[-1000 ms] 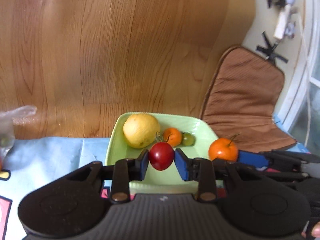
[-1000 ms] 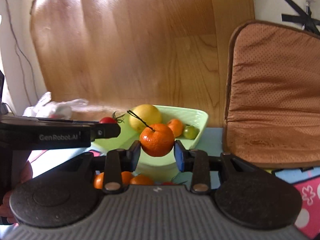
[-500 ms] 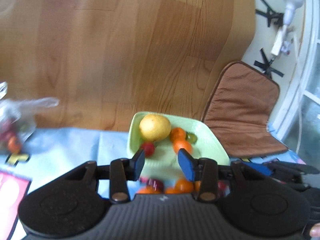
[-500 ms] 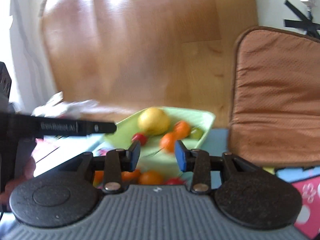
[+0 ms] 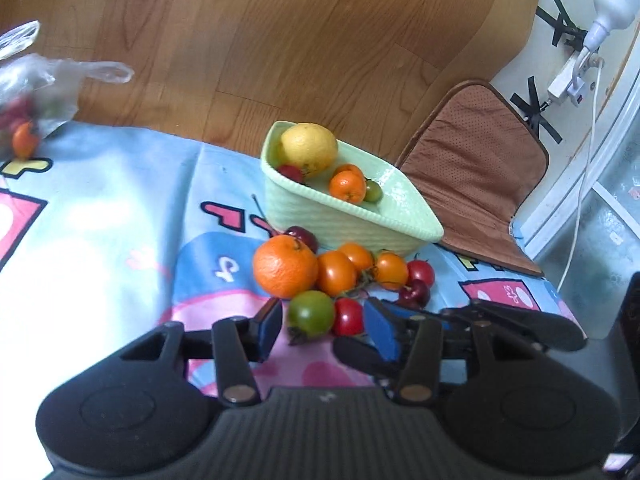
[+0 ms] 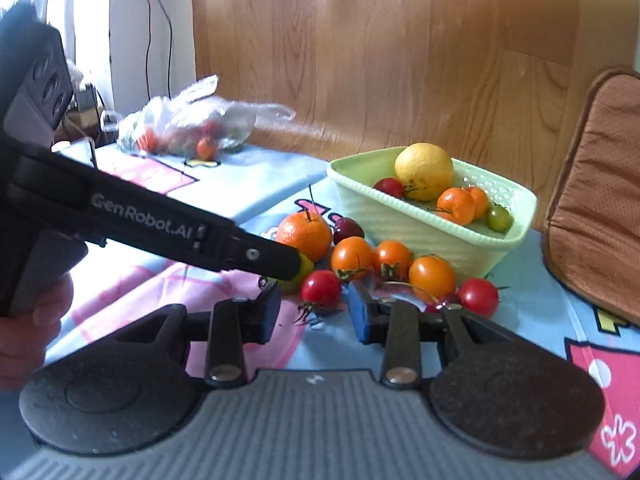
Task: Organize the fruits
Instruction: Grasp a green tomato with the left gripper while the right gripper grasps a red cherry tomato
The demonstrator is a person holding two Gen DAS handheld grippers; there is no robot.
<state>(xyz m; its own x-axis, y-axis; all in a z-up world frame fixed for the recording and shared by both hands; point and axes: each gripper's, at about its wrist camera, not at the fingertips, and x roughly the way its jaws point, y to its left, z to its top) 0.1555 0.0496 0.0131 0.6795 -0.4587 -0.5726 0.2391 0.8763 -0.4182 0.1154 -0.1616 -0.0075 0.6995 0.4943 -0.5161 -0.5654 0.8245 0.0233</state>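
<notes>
A light green bowl (image 5: 400,224) (image 6: 516,200) holds a lemon (image 5: 309,148), a small red tomato (image 5: 291,172), mandarins (image 5: 348,189) and a green tomato (image 5: 374,191). On the mat before it lie a large orange (image 5: 285,266) (image 6: 305,233), orange tomatoes (image 5: 337,273), red tomatoes (image 5: 349,317) and a green tomato (image 5: 312,312). My left gripper (image 5: 322,328) is open, its jaws either side of the green and red tomatoes, and empty. My right gripper (image 6: 314,312) is open and empty, just before a red tomato (image 6: 321,289). The left gripper's arm (image 6: 160,228) crosses the right wrist view.
A clear plastic bag (image 6: 188,124) (image 5: 36,92) with more fruit lies at the mat's far left. A brown cushion (image 5: 476,168) (image 6: 600,192) leans at the right. A wooden panel stands behind. A lamp and cable (image 5: 588,40) hang at the far right.
Both grippers let go of their fruit into the bowl: the red tomato and the mandarin now lie there. Both pulled back and lowered to the loose fruit on the mat.
</notes>
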